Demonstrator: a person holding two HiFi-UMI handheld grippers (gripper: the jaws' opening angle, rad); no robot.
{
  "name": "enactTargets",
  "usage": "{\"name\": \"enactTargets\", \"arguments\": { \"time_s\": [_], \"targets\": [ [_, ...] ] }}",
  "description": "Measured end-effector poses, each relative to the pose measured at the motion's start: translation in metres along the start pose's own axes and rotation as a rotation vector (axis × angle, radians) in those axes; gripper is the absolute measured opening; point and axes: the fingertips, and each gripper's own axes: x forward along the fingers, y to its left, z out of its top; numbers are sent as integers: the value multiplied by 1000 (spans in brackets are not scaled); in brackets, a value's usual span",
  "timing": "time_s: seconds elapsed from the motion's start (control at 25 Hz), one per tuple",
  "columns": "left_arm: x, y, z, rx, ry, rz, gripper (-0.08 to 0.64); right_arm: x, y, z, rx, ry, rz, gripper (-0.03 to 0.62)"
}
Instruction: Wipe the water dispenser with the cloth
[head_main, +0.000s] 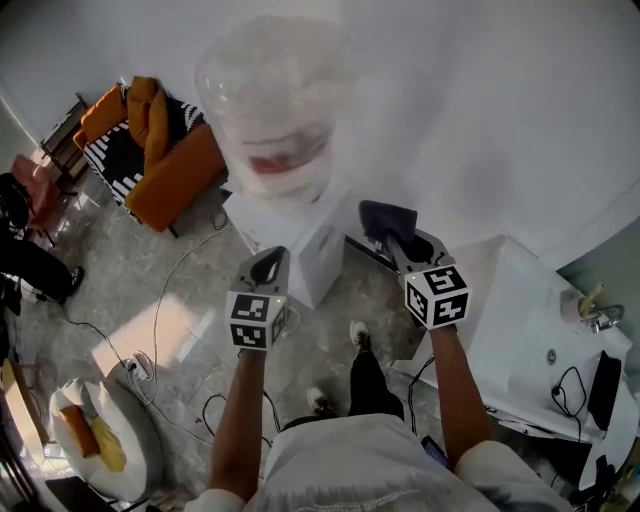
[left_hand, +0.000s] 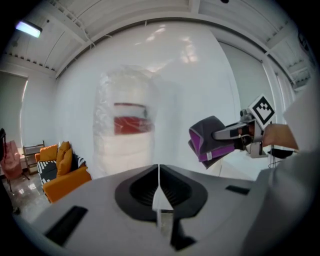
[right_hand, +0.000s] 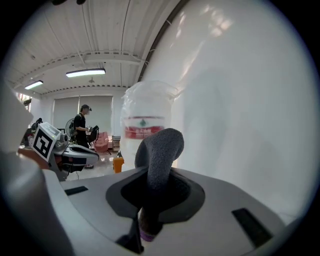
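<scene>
**Cloth pinched in your right gripper, dispenser ahead**

Head view: both your forearms reach forward and down, roughly parallel; the left forearm (head_main: 240, 420) is bare and carries the left gripper (head_main: 268, 262), marker cube facing up; the right forearm (head_main: 455, 390) carries the right gripper (head_main: 400, 240) a little further forward; a dark cloth (head_main: 388, 218) sticks out of its tip; the white dispenser (head_main: 305, 245) stands on the floor just ahead of both grippers, with its plastic-wrapped bottle (head_main: 275, 110) on top; the cloth sits at the dispenser's right edge, and whether it touches cannot be told here; an orange sofa (head_main: 160, 165) is off to the left, a white table (head_main: 520, 310) to the right.

Left gripper view: your left gripper (left_hand: 159, 172) has its jaws pressed together with nothing between them; it points at the bottle (left_hand: 127, 132); to the right your right gripper (left_hand: 235, 134) holds the folded grey-and-purple cloth (left_hand: 211, 141) in the air, apart from the bottle; the sofa (left_hand: 60, 172) shows low left.

Right gripper view: your right gripper (right_hand: 150, 207) is clamped on the cloth (right_hand: 160, 152), which rises upright from the jaws and curls over at the top; the bottle (right_hand: 145, 117) stands behind it; the left gripper (right_hand: 50, 145) shows at the left; a person (right_hand: 82, 125) stands far back.
</scene>
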Motion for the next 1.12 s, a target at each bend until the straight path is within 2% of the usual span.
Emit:
{"name": "enactTargets", "arguments": {
  "time_s": [0.12,0.44,0.68,0.88,1.12],
  "targets": [
    [41,-3,-9,-28,35,-1,21,32,-28,-18,7,28,17,58],
    [152,-26,-45,-51,146,-55,21,130,-96,-88,137,119,67,58],
    [196,-40,-81,-140,161,-60,21,191,-103,-128,147,160,120,58],
    [208,-39,-110,-91,210,-71,21,233,-90,-152,183,152,176,58],
    [221,-43,-123,-69,107,-69,21,272,-89,-168,144,85,153,58]
  ]
}}
